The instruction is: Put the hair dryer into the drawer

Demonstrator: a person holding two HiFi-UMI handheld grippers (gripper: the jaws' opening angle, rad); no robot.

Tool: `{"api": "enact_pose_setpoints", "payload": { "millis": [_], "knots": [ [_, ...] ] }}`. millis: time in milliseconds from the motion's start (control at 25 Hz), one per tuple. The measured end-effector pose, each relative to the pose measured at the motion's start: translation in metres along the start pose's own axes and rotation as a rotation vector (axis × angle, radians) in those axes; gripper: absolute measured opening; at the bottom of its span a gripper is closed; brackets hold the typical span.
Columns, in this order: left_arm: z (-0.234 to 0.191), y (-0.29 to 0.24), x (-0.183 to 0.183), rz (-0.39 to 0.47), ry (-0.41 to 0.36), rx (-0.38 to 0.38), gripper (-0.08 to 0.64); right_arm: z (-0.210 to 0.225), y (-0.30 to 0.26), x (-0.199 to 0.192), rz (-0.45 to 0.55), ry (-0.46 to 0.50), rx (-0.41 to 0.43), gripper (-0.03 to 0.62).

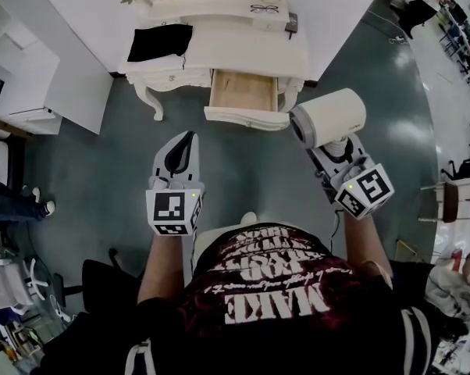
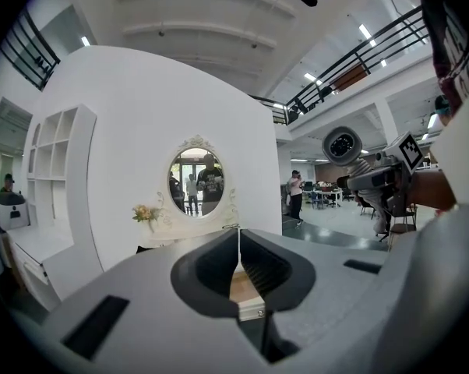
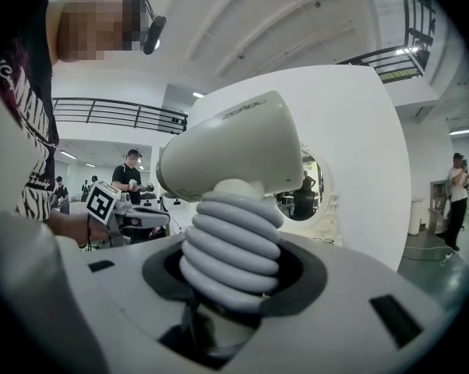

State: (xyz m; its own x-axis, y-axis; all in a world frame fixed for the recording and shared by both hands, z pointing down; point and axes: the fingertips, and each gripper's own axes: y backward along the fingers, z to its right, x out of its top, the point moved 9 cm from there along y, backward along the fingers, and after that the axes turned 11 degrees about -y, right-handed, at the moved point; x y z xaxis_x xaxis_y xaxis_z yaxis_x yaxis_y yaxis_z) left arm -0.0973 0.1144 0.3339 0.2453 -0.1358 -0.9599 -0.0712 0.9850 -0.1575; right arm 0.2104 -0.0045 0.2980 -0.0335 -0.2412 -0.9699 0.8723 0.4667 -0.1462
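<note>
the hair dryer [image 1: 329, 117] is cream-white, with a short fat barrel and a grey ribbed handle [image 3: 230, 244]. it is held up off the floor, the handle clamped between the jaws of the right gripper [image 1: 332, 151]. the barrel lies across the top, its round mouth facing left in the head view. the drawer [image 1: 243, 92] stands pulled open from the white worktop [image 1: 235, 45], showing pale wood inside. it is near the dryer, ahead and to its left.

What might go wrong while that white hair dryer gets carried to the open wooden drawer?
The right gripper clamps the white hair dryer only by its ribbed handle; the bulky head sits above the jaws, so it may tip or slip.
The open wooden drawer looks narrow beside the dryer, so the head might knock its front or sides.
The left gripper is shut and empty, giving no support.
</note>
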Motion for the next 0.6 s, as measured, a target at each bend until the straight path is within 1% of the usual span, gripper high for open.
{"api": "enact_pose_setpoints", "payload": {
  "millis": [200,320,480,600],
  "knots": [
    [0.012,-0.008,0.004,-0.013,-0.003,0.006,0.012,0.014,0.0,-0.003,-0.016,-0.004,0.021,0.195],
    [0.021,-0.007,0.003,-0.028,-0.017,-0.008,0.012,0.02,0.002,-0.008,-0.021,-0.004,0.011,0.195],
    [0.021,-0.001,-0.003,-0.063,-0.013,-0.003,0.012,0.021,0.001,-0.016,-0.023,-0.049,0.008,0.195],
    [0.019,-0.001,-0.001,-0.061,-0.004,0.004,0.012,0.022,0.0,-0.016,-0.036,-0.052,0.011,0.195]
  ]
}}
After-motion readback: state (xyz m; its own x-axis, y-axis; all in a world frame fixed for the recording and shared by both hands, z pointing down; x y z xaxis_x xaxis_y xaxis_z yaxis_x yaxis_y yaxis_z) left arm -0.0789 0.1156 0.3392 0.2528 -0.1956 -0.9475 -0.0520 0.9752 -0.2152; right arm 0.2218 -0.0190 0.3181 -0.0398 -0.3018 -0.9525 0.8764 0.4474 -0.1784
